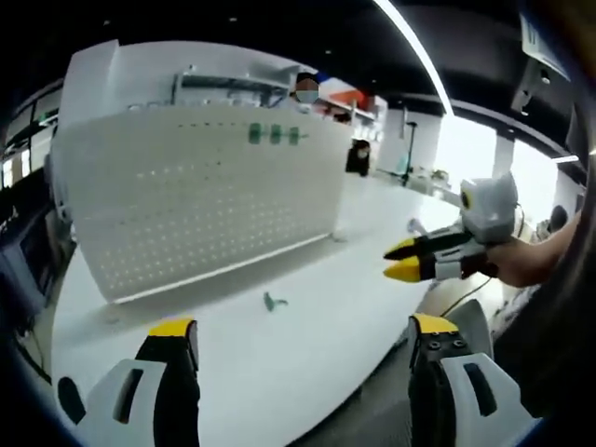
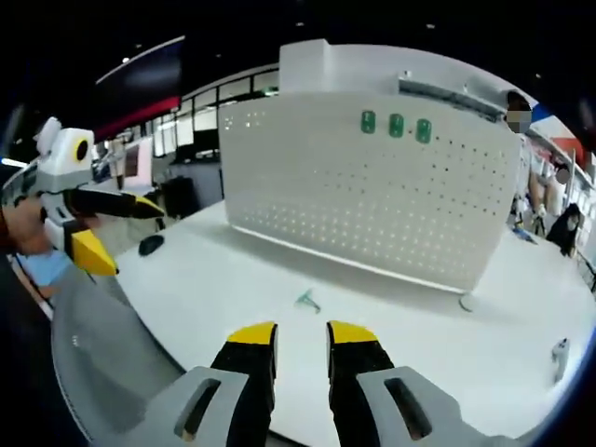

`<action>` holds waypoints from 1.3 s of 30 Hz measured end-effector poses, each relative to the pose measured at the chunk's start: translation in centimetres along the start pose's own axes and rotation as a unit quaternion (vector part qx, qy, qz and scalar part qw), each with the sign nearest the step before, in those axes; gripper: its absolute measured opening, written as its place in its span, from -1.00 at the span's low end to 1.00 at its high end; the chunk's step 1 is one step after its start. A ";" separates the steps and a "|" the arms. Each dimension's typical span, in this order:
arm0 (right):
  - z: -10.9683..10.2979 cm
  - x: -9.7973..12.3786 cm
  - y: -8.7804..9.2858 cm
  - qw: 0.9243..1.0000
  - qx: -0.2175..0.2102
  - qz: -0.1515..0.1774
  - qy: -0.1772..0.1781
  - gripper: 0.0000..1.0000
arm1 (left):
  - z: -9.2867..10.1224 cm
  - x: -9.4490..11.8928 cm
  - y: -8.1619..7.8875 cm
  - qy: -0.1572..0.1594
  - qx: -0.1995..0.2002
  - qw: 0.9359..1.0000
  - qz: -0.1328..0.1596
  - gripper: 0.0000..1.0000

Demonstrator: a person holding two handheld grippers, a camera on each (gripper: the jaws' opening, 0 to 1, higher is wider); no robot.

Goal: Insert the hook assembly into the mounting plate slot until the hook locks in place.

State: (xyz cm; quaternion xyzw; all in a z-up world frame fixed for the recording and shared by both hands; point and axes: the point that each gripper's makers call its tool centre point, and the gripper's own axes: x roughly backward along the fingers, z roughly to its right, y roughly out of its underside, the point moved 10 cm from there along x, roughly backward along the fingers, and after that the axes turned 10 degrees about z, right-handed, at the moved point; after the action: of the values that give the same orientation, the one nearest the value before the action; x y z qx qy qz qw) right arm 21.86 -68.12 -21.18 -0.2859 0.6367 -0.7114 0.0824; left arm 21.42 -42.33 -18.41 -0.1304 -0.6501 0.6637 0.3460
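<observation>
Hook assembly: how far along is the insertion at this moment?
Barely started. Three green hooks already sit on the pegboard. The loose hook lies on the table, ungrasped; the left tool is open, the right tool nearly closed, empty. Picking and inserting remain.

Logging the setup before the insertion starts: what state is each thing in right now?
Left gripper: open, jaws wide apart, empty.
Right gripper: jaws close together with a narrow gap, nothing between them.
Green hook: lying loose on the white table, ungripped.
Pegboard: standing upright on the table.
Three green hooks: mounted in a row near the pegboard's top.
</observation>
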 end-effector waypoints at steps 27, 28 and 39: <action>1.4 -0.7 0.7 1.000 -0.017 -0.017 -0.009 -0.61 | -1.8 -7.5 3.0 0.031 0.011 0.998 -0.052 0.69; 1.5 -0.8 0.8 1.000 -0.016 -0.019 -0.011 -0.61 | -1.9 -7.9 3.1 0.033 0.011 0.998 -0.048 0.69; 3.0 -1.3 1.7 0.999 -0.037 -0.031 0.001 -0.61 | -2.5 -13.9 4.7 0.051 -0.014 0.996 -0.074 0.68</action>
State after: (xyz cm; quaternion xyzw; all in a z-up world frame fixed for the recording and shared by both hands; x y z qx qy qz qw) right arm 24.05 -70.40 -23.07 -0.3078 0.6534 -0.6899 0.0488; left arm 31.72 -48.73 -27.04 -0.1205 -0.6489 0.6194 0.4252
